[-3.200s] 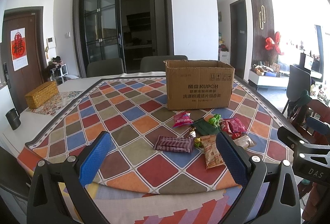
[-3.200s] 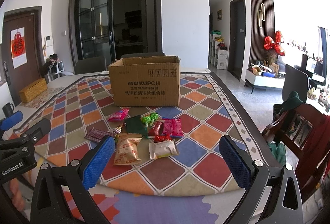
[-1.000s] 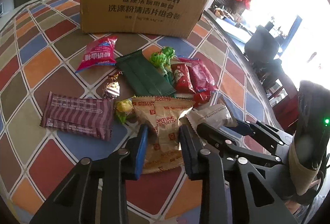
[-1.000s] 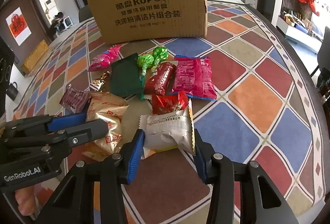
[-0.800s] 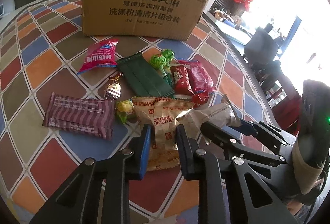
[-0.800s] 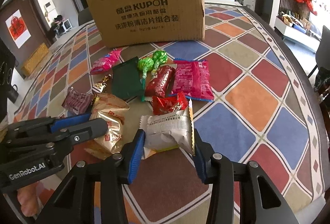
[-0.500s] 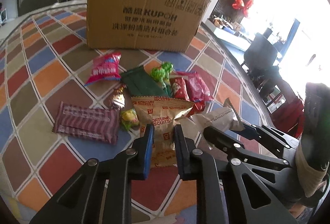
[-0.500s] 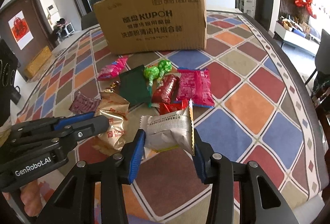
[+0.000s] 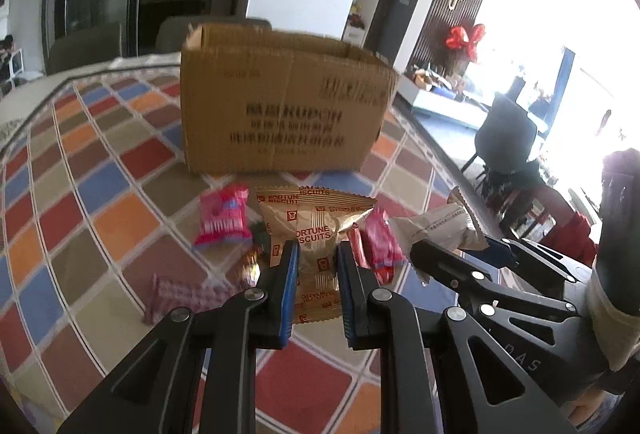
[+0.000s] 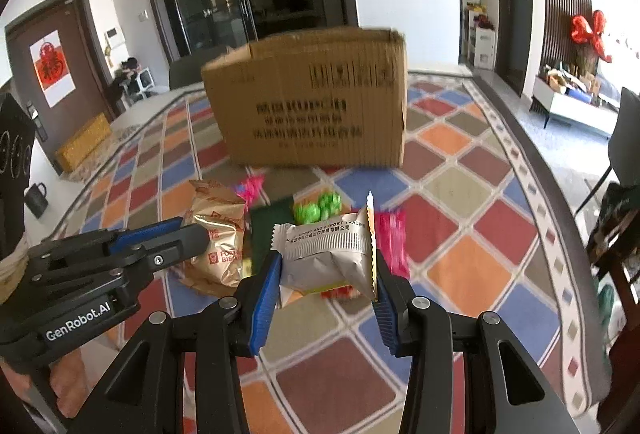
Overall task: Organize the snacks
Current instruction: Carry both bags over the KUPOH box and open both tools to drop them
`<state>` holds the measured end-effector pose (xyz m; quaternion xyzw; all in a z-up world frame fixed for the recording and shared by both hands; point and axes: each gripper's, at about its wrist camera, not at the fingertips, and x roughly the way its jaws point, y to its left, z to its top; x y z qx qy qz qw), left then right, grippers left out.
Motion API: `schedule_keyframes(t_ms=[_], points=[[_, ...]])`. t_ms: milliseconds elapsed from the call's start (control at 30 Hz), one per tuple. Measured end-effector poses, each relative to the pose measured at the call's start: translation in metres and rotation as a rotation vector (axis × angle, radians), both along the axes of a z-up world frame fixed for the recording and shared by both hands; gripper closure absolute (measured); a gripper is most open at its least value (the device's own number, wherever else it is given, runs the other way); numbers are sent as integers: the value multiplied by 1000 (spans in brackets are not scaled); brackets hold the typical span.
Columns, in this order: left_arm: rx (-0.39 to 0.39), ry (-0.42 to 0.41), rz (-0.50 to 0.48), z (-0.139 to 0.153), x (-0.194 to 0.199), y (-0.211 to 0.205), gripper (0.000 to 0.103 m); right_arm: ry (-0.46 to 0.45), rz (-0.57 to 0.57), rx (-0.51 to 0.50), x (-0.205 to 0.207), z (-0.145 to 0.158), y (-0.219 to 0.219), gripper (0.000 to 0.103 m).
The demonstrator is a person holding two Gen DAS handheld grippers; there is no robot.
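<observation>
My left gripper point(image 9: 317, 254) is shut on a gold biscuit packet point(image 9: 316, 222) and holds it above the table. My right gripper point(image 10: 327, 270) is shut on a silver snack packet point(image 10: 326, 248), also lifted; the silver packet also shows in the left wrist view point(image 9: 434, 224). The gold packet also shows in the right wrist view point(image 10: 218, 234). An open cardboard box point(image 9: 280, 114) stands ahead on the table, also seen in the right wrist view point(image 10: 316, 110). Pink point(image 9: 224, 218), green point(image 10: 316, 208) and brown point(image 9: 180, 294) snacks lie on the cloth below.
The table has a checkered cloth point(image 9: 100, 194). A dark mug point(image 10: 36, 198) and a woven box point(image 10: 82, 146) sit at the far left. Chairs stand behind the box point(image 9: 84, 50) and at the right point(image 9: 504, 130).
Both grippers have lifted their packets off the table and moved up toward the box. The box appears closer and more level in both views.
</observation>
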<state>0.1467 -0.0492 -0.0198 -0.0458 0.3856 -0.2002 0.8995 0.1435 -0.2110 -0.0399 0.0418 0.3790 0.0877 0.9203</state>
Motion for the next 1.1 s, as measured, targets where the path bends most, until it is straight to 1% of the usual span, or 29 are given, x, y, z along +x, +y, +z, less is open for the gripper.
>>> schedule_keyframes(t_ms=[167,333,467,600,700,833,967,1100], points=[[4,-82,12,24,13,2,83,-65,1,-4,16,20,1,59],[4,-142,20,49,31,2,83,-106,-1,2,34,36,0,59],[-1,-189,31,71,48,5,83,-158,-8,1,52,56,0,59],[12,-239,40,90,65,6,83,-206,-12,5,69,75,1,59],[21,-257,48,99,79,9,83,-228,-9,-2,84,88,3,59],[47,-270,53,108,98,8,83,-227,-6,4,106,96,4,59],[59,-252,55,108,121,7,83,-201,-2,22,135,98,6,59],[57,-212,57,106,148,8,83,-166,0,25,161,95,8,59]])
